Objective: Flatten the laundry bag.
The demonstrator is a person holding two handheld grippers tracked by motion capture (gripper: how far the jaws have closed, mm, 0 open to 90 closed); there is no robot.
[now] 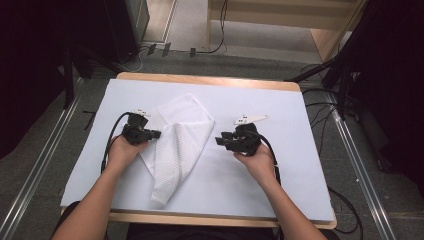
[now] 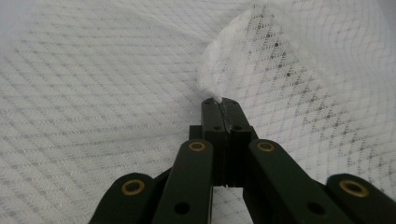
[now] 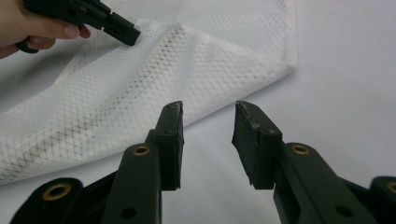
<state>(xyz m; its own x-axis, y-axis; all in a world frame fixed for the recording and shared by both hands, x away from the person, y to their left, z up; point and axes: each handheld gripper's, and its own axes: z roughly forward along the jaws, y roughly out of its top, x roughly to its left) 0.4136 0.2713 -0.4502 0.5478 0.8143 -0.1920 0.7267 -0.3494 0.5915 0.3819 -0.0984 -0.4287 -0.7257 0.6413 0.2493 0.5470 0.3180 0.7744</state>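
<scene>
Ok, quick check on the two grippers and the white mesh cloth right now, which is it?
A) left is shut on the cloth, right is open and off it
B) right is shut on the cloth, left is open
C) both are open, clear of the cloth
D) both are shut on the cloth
A: the left gripper has its jaws closed on a pinch of the white mesh cloth, while the right gripper has its jaws apart over the table, short of the cloth's edge.

Both bare forearms come in from the near edge, angled slightly inward. The left hand (image 1: pixel 121 150) wraps the left gripper (image 1: pixel 156 134), which points toward the right; its jaws are pressed tight together. The right hand (image 1: pixel 258 161) holds the right gripper (image 1: pixel 218 140) pointing toward the left, level with the other, its jaws spread apart.
</scene>
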